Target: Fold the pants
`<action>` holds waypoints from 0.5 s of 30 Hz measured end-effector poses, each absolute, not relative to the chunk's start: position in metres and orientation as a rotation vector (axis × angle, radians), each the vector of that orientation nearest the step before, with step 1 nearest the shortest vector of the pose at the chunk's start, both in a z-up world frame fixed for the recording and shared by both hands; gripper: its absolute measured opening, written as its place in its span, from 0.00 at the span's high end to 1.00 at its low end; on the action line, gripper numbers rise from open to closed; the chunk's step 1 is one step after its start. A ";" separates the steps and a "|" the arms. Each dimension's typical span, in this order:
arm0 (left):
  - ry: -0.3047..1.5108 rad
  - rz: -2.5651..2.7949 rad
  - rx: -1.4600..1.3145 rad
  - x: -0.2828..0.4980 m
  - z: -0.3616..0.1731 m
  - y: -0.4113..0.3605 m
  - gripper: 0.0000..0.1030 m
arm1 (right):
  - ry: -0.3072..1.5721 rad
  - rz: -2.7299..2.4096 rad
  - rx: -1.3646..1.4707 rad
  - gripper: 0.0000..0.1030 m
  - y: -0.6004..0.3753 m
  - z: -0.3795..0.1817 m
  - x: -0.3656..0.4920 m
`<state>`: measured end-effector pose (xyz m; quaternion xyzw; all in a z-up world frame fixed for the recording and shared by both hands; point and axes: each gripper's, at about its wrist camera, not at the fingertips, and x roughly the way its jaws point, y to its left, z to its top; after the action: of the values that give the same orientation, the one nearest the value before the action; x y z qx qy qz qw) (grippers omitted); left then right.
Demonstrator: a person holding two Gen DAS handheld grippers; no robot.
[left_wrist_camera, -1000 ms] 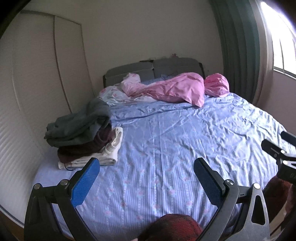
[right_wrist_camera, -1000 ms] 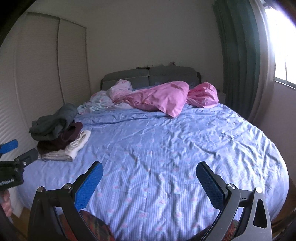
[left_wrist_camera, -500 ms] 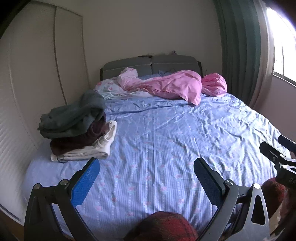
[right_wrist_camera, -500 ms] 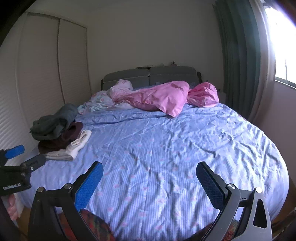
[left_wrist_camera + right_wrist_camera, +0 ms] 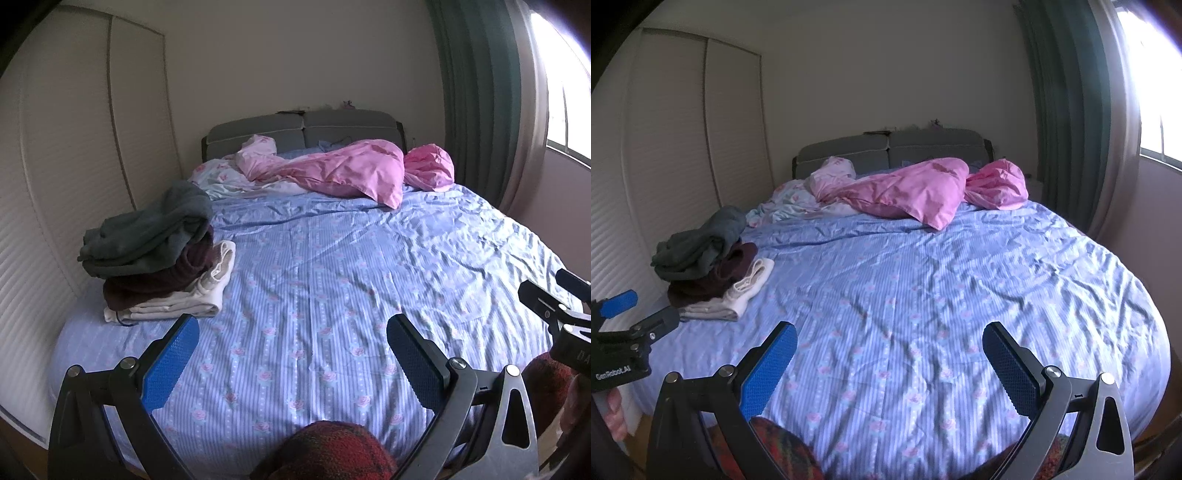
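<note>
Left gripper (image 5: 291,339) and right gripper (image 5: 888,345) both spread wide and empty, held over the near end of the bed (image 5: 332,280).

Likely still at the reach for a garment. Largest to smallest from the bed: one bed under a blue flowered sheet; one pink duvet (image 5: 343,173) bunched at its head end with one pink pillow (image 5: 428,166) beside it; one pile of clothes (image 5: 155,254) at its left edge, three layers counted, grey over maroon over cream. Hard to tell which layer is the pants, or whether folded already. Red plaid cloth (image 5: 332,454) low at the near edge, beneath the left gripper, perhaps the person's own clothing. Best to lift only the top layer by its waistband, carry it to the bare middle of the bed, and spread it flat before creasing, leaving the lower layers undisturbed.
</note>
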<state>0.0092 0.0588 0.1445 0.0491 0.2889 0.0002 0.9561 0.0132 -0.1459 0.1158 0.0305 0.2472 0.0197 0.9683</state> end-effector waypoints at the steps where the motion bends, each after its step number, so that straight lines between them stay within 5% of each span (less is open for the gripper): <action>1: 0.588 0.001 0.101 0.010 0.145 0.059 0.00 | 0.500 0.038 0.062 0.01 -0.145 0.115 0.013; 15: 0.588 -0.002 0.101 0.010 0.144 0.059 0.00 | 0.500 0.036 0.067 0.01 -0.145 0.113 0.011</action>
<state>0.0103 0.0594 0.1443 0.0499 0.2897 -0.0012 0.9558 0.0115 -0.1452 0.1132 0.0333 0.2473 0.0180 0.9682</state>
